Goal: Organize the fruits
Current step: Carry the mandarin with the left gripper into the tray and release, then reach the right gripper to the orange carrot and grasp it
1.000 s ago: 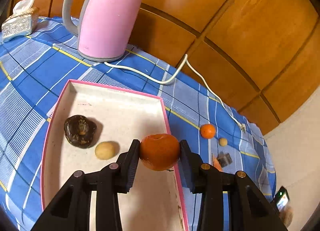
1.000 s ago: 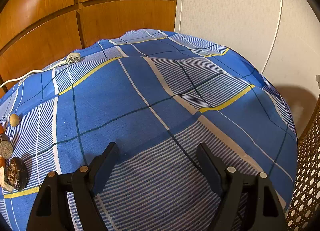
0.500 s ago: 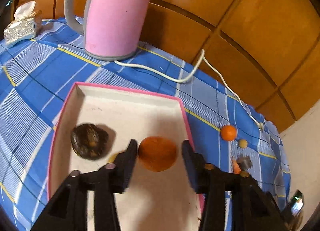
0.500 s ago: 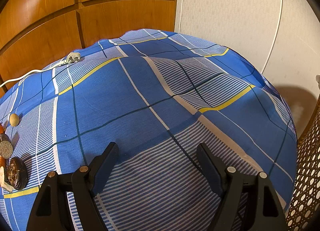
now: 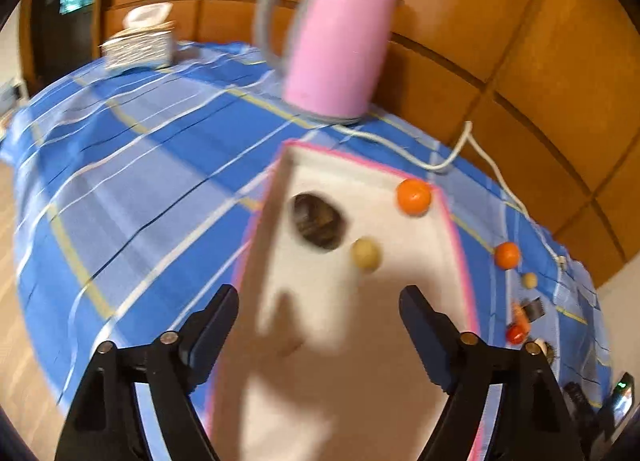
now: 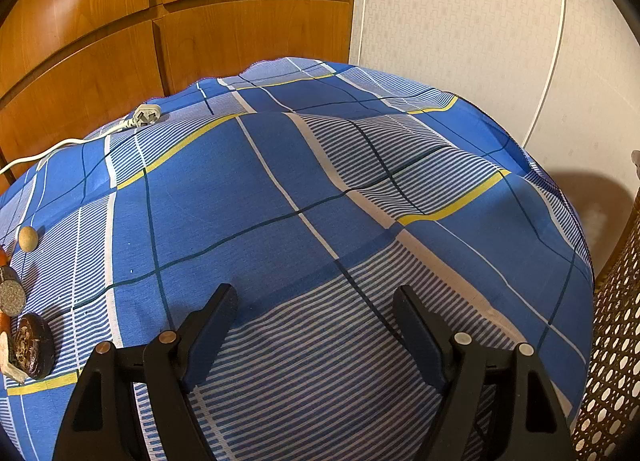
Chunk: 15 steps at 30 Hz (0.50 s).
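Left gripper [image 5: 318,311] low in the frame, jaws opening wide with nothing between them, hanging over the near end of the pink-edged tray [image 5: 460,253]. Looks like the drop-off step is done. In the tray: a tan round fruit [image 5: 365,254] at centre, a dark wrinkled fruit [image 5: 318,223] beside it, an orange [image 5: 414,197] up in the far right corner. Next move, by my read: swing right for the loose orange [image 5: 507,255] and the small bits at the right edge, clearing the tray wall. Behind, upper centre, the pink kettle [image 5: 336,45] and its white cord [image 5: 448,161] trail near that path. Right gripper [image 6: 314,319] gapes empty over bare blue cloth [image 6: 320,189]; a dark fruit [image 6: 34,345] sits lower left.
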Available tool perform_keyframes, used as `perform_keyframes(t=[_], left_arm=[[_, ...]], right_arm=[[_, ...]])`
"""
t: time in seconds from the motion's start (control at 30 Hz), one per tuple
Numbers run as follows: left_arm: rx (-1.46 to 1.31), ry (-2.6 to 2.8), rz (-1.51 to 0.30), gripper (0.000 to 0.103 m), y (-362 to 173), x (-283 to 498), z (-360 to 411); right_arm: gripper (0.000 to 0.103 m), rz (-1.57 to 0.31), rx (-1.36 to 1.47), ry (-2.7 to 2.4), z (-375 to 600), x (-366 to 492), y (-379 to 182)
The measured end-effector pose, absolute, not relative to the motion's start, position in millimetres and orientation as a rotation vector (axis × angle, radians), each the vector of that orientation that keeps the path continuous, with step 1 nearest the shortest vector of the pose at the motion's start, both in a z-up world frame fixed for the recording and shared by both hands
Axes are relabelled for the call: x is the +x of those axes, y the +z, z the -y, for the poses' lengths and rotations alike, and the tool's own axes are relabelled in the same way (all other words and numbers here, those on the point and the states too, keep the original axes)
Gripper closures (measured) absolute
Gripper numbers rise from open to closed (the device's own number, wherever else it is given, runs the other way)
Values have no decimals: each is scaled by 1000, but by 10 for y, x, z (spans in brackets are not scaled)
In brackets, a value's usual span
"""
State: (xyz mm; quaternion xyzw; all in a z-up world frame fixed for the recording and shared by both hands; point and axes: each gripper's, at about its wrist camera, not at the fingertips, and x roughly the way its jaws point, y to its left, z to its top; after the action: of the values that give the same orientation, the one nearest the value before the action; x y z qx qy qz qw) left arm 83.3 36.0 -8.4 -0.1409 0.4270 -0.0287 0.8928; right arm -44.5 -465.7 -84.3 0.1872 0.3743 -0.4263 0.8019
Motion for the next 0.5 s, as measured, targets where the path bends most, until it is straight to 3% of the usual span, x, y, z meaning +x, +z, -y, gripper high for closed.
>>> perform_keyframes(t=[0.5], left_arm=[[-319,37,-897,14,-397,186,-594]], right_arm=[[22,-805,399,-915,4652,-445,-849]])
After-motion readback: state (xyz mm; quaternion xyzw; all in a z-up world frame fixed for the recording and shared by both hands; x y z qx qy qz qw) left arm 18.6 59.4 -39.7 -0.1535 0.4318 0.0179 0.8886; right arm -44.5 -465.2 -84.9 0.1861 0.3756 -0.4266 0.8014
